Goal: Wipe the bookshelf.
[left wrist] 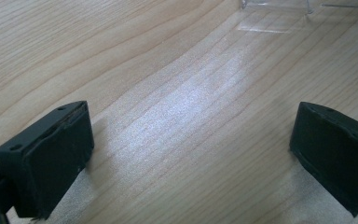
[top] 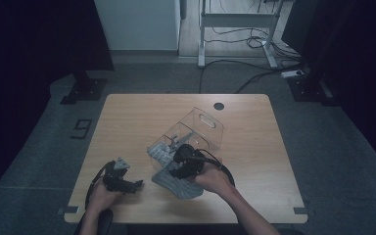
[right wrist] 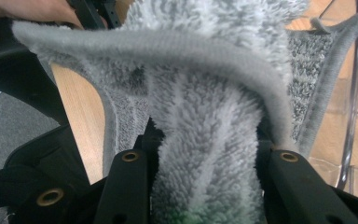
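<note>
A grey fluffy cloth (top: 176,185) lies partly on the wooden table (top: 127,117) and partly at the mouth of a clear plastic bin (top: 206,125) that is tipped on its side. My right gripper (top: 175,164) points left over the cloth. In the right gripper view a thick fold of the cloth (right wrist: 205,116) is pinched between the jaws of my right gripper (right wrist: 208,161). My left gripper (top: 134,185) rests low at the table's front left, apart from the cloth. Its jaws stand wide over bare wood, my left gripper (left wrist: 191,135) holding nothing.
The bin's clear edge (left wrist: 275,4) shows at the top of the left gripper view, and its wall (right wrist: 354,93) stands right of the cloth. A round cable hole (top: 219,105) sits at the table's far edge. Desk legs and cables (top: 235,34) lie beyond.
</note>
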### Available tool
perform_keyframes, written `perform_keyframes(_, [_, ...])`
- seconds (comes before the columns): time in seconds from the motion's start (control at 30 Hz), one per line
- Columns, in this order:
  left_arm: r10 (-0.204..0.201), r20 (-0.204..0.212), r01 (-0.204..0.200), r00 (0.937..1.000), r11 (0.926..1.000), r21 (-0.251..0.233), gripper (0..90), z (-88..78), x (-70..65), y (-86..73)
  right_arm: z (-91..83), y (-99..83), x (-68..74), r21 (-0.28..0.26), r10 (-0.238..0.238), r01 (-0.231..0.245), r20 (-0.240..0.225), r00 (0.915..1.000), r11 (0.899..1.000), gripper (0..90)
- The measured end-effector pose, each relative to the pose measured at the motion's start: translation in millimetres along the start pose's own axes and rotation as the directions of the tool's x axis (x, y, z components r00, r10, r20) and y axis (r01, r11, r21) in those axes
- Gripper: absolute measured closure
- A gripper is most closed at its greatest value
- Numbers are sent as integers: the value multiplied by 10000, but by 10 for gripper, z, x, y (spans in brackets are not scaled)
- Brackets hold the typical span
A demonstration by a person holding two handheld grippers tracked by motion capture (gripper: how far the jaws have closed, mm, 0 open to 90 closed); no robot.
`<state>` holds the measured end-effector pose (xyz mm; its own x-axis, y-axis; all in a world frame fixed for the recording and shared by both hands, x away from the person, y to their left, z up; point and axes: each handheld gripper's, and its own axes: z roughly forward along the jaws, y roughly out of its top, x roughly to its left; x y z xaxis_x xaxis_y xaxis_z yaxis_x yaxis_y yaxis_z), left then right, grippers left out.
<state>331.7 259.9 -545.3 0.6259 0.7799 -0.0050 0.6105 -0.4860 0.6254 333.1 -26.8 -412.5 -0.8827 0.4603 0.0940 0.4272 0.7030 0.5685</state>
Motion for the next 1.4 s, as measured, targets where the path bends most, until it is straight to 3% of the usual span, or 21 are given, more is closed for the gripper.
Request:
perform_keyframes(0.53, [-24, -8, 24, 10000, 10000, -9, 0, 1, -2, 0, 186, -290, -18, 42, 238, -238, -39, 9997, 9997, 636])
perform_keyframes(0.97, [-21, 2, 21, 10000, 10000, -18, 0, 1, -1, -1, 320, -408, -27, -58, 388, -389, -62, 9992, 9992, 652])
perform_keyframes(1.4, [-10, 16, 10, 10000, 10000, -15, 0, 1, 0, -1, 550, -565, -63, 185, 706, -703, -165, 9974, 9974, 653])
